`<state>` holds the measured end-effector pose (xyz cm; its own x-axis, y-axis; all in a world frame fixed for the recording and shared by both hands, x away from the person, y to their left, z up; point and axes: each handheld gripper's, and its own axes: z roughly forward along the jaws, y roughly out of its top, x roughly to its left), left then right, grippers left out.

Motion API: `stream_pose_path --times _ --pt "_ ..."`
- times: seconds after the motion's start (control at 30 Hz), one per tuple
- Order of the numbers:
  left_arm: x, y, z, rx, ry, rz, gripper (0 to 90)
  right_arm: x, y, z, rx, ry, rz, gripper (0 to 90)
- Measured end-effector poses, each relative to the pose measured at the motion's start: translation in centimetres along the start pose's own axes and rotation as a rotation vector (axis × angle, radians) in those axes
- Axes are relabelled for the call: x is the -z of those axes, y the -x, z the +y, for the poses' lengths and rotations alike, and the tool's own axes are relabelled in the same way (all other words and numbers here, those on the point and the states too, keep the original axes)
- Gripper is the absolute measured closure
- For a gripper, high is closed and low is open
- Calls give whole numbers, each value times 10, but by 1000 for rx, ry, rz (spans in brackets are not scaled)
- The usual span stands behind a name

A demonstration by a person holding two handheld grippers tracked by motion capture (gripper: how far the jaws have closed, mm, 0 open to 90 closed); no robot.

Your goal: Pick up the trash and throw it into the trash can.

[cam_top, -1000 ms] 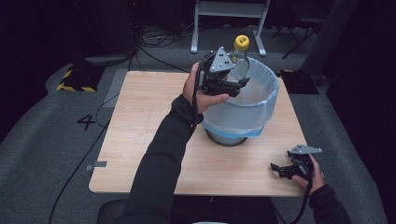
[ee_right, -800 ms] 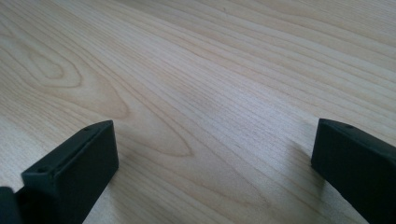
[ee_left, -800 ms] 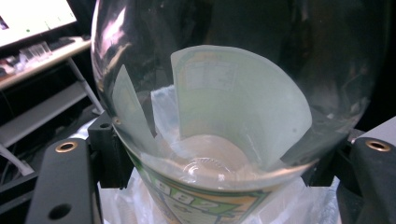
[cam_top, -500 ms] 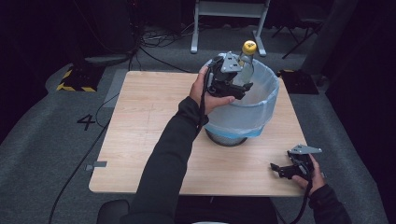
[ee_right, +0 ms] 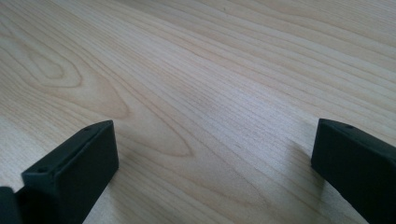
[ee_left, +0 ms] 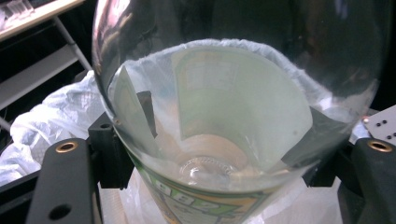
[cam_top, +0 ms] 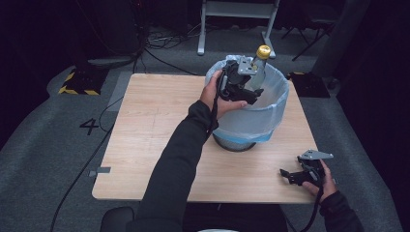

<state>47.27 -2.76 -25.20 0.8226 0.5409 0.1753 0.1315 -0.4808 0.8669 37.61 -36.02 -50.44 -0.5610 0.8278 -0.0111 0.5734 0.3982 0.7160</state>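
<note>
The clear bottle (cam_top: 257,71) with its gold cap (cam_top: 263,51) sits clamped in our left claw (cam_top: 244,79), which holds it by the body over the mouth of the lined bin (cam_top: 270,116) — cap tilted up and away from the hand. We would judge the drop is next: lower it until the base sits well inside the liner (ee_left: 42,121), then ease the grip so nothing tips the rim. Well off toward us, the right claw (cam_top: 295,175) rests wide and empty on the surface (cam_top: 154,125).

Wooden table (cam_top: 159,145) bearing lined bin (cam_top: 251,123)
</note>
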Motion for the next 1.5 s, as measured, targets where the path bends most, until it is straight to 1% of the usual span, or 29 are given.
stream_pose_path --times 0.07,0.1,0.17,0.27,0.3,0.33,0.37,0.43,0.47,0.57,0.6,0.63,0.7,0.77,0.8,0.83,0.87,0.9,1.0,1.03,1.07,1.17,1.2,1.23,1.3,1.33,1.37,1.47,1.5 --pt "-2 -1 0 -5 -13 0 277 0 0 0 0 0 0 6" --pt "-2 0 0 4 -12 -3 277 0 0 0 0 0 0 6" --pt "-2 -1 1 -4 -29 -14 276 0 0 0 1 -1 0 6" --pt "0 2 2 -6 -23 -6 266 0 0 0 0 0 0 7" --pt "3 2 3 1 -10 6 266 0 0 0 1 2 -3 6" --pt "8 1 5 22 14 12 250 0 -1 0 -9 5 -2 6" --pt "8 1 5 22 14 12 235 0 -1 0 -9 5 -2 6" --pt "17 0 8 35 29 28 214 0 -1 0 -11 3 -1 8" --pt "22 -1 9 30 37 27 202 1 0 0 2 2 2 21" --pt "41 -3 10 24 81 35 190 1 1 0 4 2 -1 18" --pt "41 -3 10 24 81 35 189 1 1 0 4 2 -1 18" --pt "46 -3 9 25 90 31 189 1 1 -1 6 1 -3 19" --pt "58 -4 7 16 92 43 181 1 1 0 5 1 -3 15" --pt "62 -4 6 13 92 43 180 1 0 0 2 0 -4 15" --pt "70 -4 3 14 102 43 178 0 1 0 6 -1 -4 15" --pt "70 -4 3 14 102 43 176 0 1 0 6 -1 -4 15" --pt "77 -5 0 12 108 45 176 1 1 0 3 -2 -3 14" --pt "77 -5 0 12 108 45 175 1 1 0 3 -2 -3 14" --pt "89 -5 -8 2 109 53 170 0 1 0 9 0 -10 11" --pt "89 -5 -8 2 109 53 168 0 1 0 9 0 -10 11" --pt "93 -5 -11 1 114 61 168 0 0 0 -3 2 -7 11" --pt "102 -5 -16 -2 120 69 163 0 1 0 6 0 -9 11" --pt "107 -6 -20 -8 120 69 160 0 1 0 6 0 -8 10" --pt "110 -6 -22 -1 120 67 160 0 1 0 4 0 -8 10" --pt "113 -6 -23 -7 116 67 159 0 1 0 4 0 -8 10" --pt "119 -6 -28 -11 114 74 159 0 1 0 5 0 -8 10" --pt "119 -6 -28 -11 114 74 159 0 1 0 5 0 -8 10" --pt "127 -4 -37 -18 101 76 159 0 1 0 4 -1 -8 10" --pt "130 -2 -42 -24 97 79 159 0 1 0 2 -1 -8 10"
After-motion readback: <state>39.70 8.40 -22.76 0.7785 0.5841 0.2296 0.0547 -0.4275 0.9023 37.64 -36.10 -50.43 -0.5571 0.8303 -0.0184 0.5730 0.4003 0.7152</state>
